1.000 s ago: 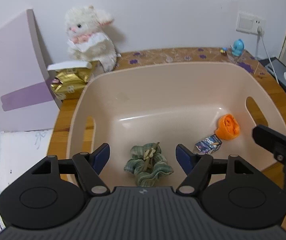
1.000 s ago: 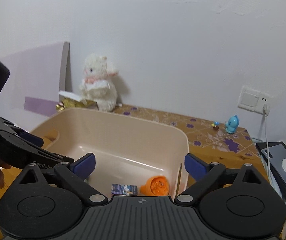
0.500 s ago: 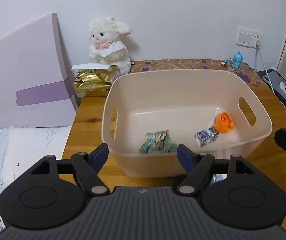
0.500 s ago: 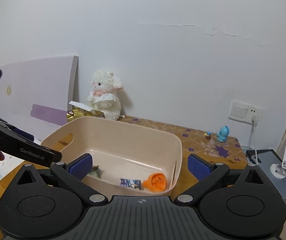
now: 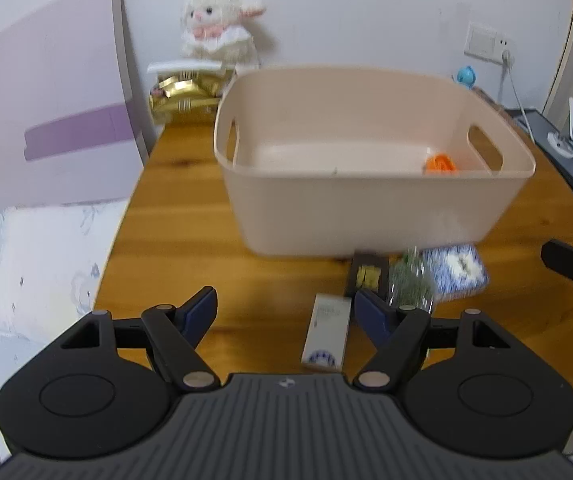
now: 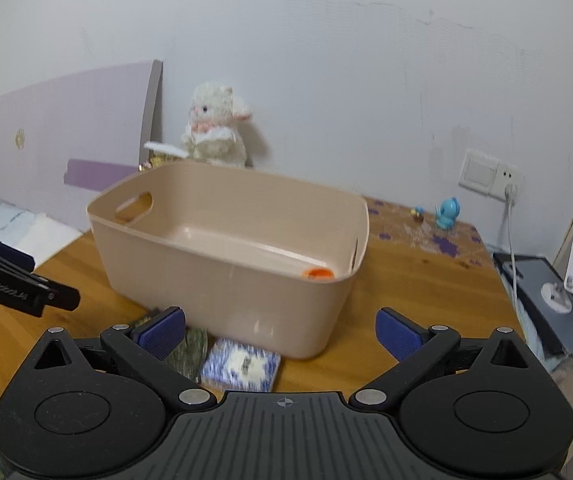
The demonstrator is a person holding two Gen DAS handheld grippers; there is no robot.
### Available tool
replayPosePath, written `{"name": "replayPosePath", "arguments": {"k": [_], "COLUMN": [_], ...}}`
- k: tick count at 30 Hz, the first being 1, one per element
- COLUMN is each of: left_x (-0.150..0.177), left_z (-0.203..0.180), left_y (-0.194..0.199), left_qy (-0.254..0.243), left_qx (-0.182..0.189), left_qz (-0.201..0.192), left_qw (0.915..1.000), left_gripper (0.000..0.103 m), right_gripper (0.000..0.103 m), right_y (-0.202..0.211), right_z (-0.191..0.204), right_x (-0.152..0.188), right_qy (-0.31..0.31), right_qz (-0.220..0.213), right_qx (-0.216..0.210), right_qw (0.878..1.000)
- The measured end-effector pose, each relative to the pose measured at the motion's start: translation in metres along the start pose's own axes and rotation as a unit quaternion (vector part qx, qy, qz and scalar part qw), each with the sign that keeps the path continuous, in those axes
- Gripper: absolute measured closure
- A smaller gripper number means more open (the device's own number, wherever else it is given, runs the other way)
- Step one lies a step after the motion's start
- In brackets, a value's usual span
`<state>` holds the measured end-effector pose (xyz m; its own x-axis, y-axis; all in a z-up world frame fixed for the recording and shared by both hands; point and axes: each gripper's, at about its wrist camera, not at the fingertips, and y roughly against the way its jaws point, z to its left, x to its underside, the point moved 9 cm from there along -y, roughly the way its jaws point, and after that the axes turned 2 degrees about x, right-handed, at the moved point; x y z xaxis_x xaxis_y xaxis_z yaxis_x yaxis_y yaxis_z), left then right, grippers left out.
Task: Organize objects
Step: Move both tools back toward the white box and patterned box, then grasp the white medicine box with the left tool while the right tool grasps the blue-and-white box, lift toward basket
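Orange item point(image 5: 440, 163) half hidden behind bin wall point(image 5: 366, 208); green packet point(image 5: 410, 280) blurred.

A pale beige plastic tub point(image 5: 366, 208) is seen on a honey-brown wooden table point(image 5: 190, 240); a bright orange item point(image 5: 440, 163) is seen inside. A blue-and-white patterned packet point(image 6: 242, 366), a white slim box point(image 5: 326, 332) and a dark box with yellow contents point(image 5: 368, 276) are shown in front. Black grippers carry dark blue pads point(image 6: 160, 332)

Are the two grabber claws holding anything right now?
No. The left gripper and the right gripper are both open and hold nothing; the small white box just lies on the table.
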<state>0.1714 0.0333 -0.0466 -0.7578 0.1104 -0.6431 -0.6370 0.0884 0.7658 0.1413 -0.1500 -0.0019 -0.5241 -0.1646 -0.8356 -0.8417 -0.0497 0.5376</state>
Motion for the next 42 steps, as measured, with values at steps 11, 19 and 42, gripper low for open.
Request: {"name": "replayPosePath", "arguments": {"k": [11,19,42], "left_x": [0.046,0.058,0.047], "left_z": [-0.002,-0.003,0.001], "left_y": [-0.033,-0.050,-0.080], "left_qy": [-0.007,-0.006,-0.040], "left_qx": [0.024,0.036,0.043], "left_qz": [0.054,0.073,0.026], "left_qw": [0.9982,0.9967,0.9979], "left_gripper": [0.026,0.026,0.000], "right_gripper": [0.000,0.000,0.000], "right_y": [-0.025,-0.054,-0.114], "right_z": [0.002,0.006,0.024], "right_x": [0.041,0.068,0.076], "right_qy": [-0.001,-0.005,-0.044], "right_qz": [0.054,0.097,0.117], "right_qx": [-0.002,-0.005,-0.008], "right_qw": [0.999,0.995,0.992]}}
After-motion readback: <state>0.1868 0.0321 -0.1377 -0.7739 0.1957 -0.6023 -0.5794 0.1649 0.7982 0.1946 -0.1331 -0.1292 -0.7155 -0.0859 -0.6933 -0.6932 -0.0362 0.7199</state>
